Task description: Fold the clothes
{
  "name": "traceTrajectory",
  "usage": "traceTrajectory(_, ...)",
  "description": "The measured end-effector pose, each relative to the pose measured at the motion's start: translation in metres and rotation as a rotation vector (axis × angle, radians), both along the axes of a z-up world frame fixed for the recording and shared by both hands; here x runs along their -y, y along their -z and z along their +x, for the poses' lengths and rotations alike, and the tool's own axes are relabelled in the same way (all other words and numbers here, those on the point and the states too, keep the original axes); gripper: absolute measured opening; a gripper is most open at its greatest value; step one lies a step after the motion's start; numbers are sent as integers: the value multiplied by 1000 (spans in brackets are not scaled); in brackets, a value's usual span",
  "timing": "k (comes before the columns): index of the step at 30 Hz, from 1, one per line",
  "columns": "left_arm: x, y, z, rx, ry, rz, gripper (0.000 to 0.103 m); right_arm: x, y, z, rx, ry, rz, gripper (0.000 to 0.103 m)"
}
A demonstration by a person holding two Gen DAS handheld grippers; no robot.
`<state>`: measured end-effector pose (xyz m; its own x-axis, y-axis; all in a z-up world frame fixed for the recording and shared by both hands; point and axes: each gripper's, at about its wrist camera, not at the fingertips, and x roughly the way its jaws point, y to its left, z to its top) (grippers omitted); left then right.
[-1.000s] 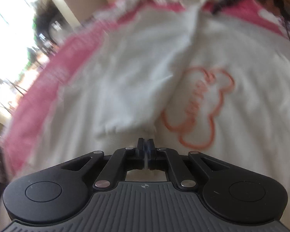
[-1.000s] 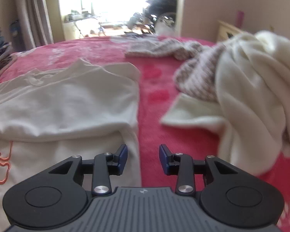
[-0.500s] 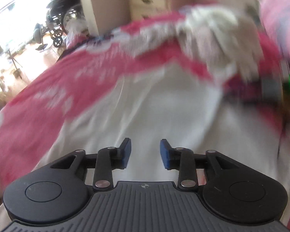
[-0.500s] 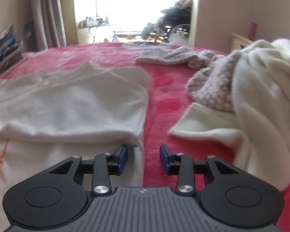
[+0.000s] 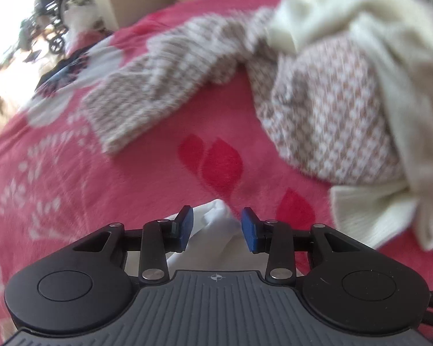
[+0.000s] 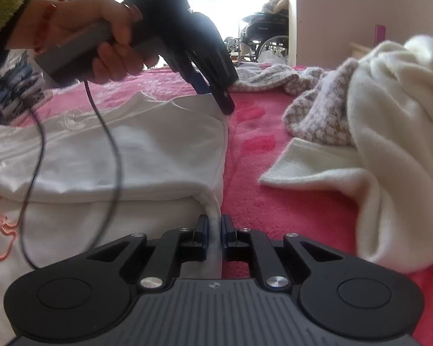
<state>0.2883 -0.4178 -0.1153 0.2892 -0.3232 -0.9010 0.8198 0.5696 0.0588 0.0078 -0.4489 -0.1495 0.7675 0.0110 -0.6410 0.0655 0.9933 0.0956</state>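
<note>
Two grips, one white cotton shirt

My right gripper closing, pinching its hem; only left view shows my left gripper parted around the corner.

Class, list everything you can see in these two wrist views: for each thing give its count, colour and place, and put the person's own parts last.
white shirt: one, white with orange print, partly folded on the bed, left side.
cream garment: one, cream, heaped on the right.
patterned knit: at least one, beige and white, beside and under the cream garment.
blanket: one, pink with red and white pattern, covering the bed.
wheelchair: one, dark, far doorway.
left gripper: one, black with blue pads, open over the shirt's far corner.
right gripper: one, closing on the shirt's near edge.
hand: one, with green sleeve, holding the left gripper.
</note>
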Motion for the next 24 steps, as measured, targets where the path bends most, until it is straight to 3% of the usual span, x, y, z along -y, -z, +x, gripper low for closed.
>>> traceTrajectory(3,7,7,2,-14,-5,27,32,1,1,-2,7,-2,15,10)
traceTrajectory(4,8,9,4,-30,-19,26,26,0,1,-3,9,-6,15,10)
traceTrajectory(5,8,10,6,-45,-34,25,11,0,1,-4,12,-9,14,8)
traceTrajectory(8,-6,6,18,-98,-129,-66,7,-3,2,-7,22,-4,9,6)
traceTrajectory(16,-49,5,46,-205,-440,-351,4,-8,0,-21,66,86,26,4)
traceTrajectory(24,-45,42,54,-299,-561,-436,10,-2,6,-20,31,133,70,5)
